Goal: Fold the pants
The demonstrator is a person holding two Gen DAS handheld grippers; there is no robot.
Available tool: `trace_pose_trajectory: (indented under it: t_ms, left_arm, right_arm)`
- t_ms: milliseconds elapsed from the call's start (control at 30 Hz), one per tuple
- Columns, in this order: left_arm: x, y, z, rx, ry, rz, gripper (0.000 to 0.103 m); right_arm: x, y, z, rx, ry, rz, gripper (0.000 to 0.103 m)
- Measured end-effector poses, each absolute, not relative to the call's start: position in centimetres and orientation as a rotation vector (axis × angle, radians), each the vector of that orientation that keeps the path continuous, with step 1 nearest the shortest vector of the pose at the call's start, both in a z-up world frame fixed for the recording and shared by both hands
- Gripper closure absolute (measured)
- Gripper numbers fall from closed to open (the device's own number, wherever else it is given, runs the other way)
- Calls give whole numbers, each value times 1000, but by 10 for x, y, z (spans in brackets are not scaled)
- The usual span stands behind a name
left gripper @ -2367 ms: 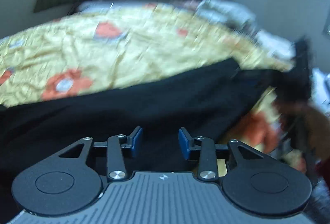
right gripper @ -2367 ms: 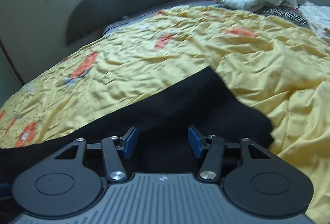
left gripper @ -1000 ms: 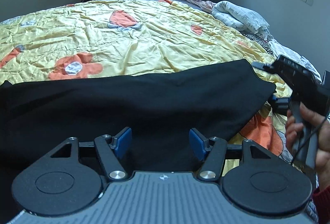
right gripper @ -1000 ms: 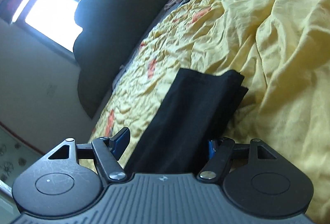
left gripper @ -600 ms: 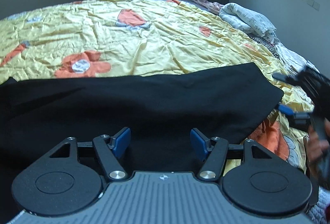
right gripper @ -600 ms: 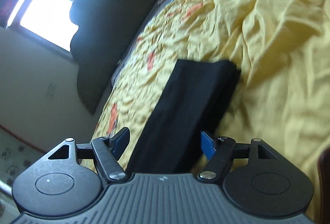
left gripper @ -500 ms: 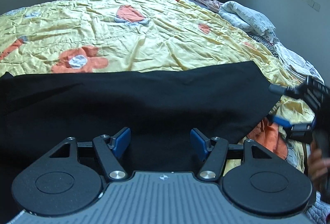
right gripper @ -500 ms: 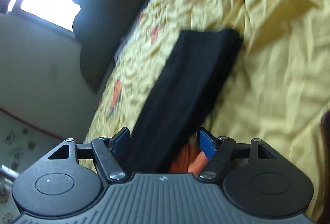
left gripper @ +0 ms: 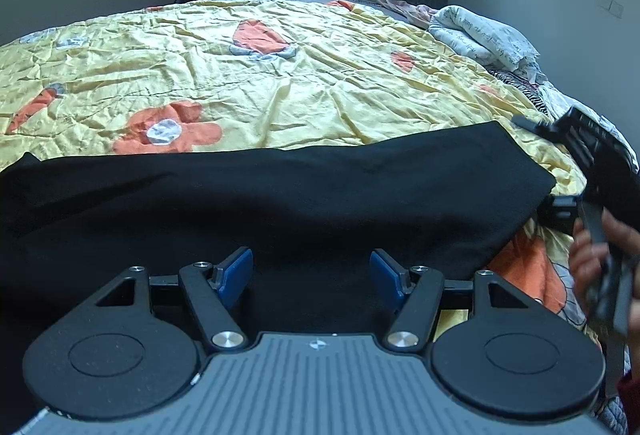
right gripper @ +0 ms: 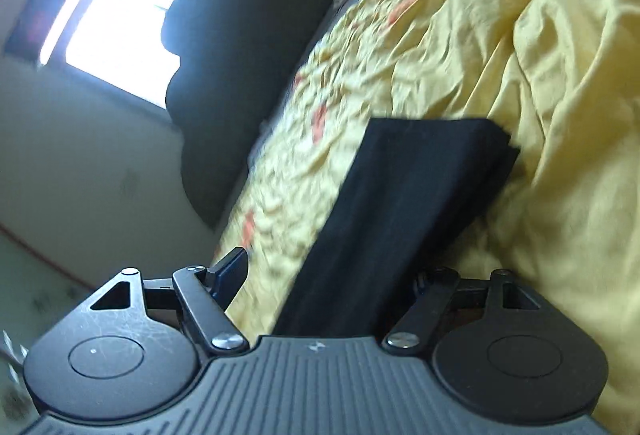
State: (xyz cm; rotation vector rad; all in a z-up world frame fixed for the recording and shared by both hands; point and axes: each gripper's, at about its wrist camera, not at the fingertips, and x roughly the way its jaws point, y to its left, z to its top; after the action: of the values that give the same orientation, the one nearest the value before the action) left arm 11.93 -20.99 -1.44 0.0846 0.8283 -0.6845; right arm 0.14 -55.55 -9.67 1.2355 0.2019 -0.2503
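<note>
The black pants (left gripper: 280,203) lie in a long folded band across the near part of the bed, on a crumpled yellow bedspread (left gripper: 280,75) with orange flowers. The left gripper (left gripper: 312,275) hangs over the middle of that band, blue pads wide apart with nothing pinched between them. Its view alone takes in the whole length of the pants, and at the right edge the person's hand (left gripper: 600,255) holding the other tool beside the end of the cloth. The right wrist view is tilted and slightly blurred. It looks along the pants (right gripper: 400,215) from that end and shows the stacked layers, a bright window (right gripper: 132,7) and a dark headboard (right gripper: 248,35). The right gripper (right gripper: 332,283) is opening; the pants run between its fingers, the right pad hidden behind the cloth, so whether it touches is unclear
</note>
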Motion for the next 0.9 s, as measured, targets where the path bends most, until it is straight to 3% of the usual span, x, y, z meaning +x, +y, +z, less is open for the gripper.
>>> trace_pose_trajectory:
  t_ms: [100, 167, 200, 233, 400, 567, 767, 900]
  left_arm:
    - [124, -209, -16, 71, 845, -676, 36]
    - [126, -209, -16, 63, 855, -677, 36]
    - [126, -208, -16, 62, 857, -676, 36]
    - [127, -208, -16, 63, 857, -673, 35]
    - [133, -203, -15, 60, 854, -648, 35]
    - [152, -196, -14, -64, 922, -663, 35]
    - [177, -189, -18, -388, 1054, -789, 33]
    - [191, -189, -33, -678, 1165, -888, 22]
  right_arm:
    - [11, -569, -102, 1293, 153, -280, 36]
    - [18, -574, -103, 1275, 189, -346, 62]
    - [21, -576, -105, 1275, 214, -376, 83]
    - [22, -577, -108, 1281, 227, -399, 92]
    - [28, -563, -90, 1111, 238, -422, 97]
    - [40, -516, -35, 694, 283, -346, 97]
    - [58, -445, -12, 309, 357, -231, 97]
    - [62, -391, -18, 67, 413, -153, 97]
